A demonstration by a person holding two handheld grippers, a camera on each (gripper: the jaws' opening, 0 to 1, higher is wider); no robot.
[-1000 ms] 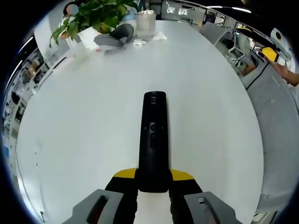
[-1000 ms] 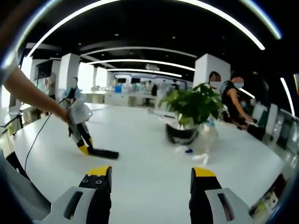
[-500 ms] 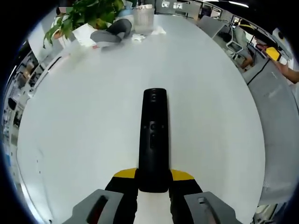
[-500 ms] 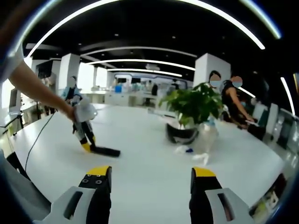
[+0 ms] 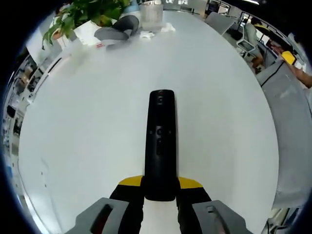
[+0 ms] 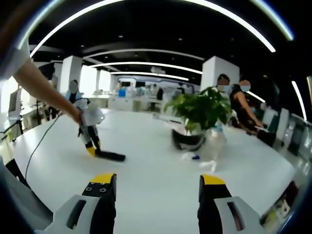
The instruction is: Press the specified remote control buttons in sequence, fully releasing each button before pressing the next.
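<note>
Left gripper (image 5: 160, 195): my fingers stay clamped on the near end of the remote (image 5: 160, 141), buttons facing up, its far end out over the tabletop (image 5: 87, 126).
Right gripper (image 6: 157, 195): fingers apart, holding nothing, well away from the remote (image 6: 109, 156).
Change: my left hand has tipped slightly; the grip is unchanged.
Meaning: no button is pressed yet, I judge; my right fingers must travel across.
Far end: plant (image 6: 202, 111) by a clear cup (image 5: 150, 13).
</note>
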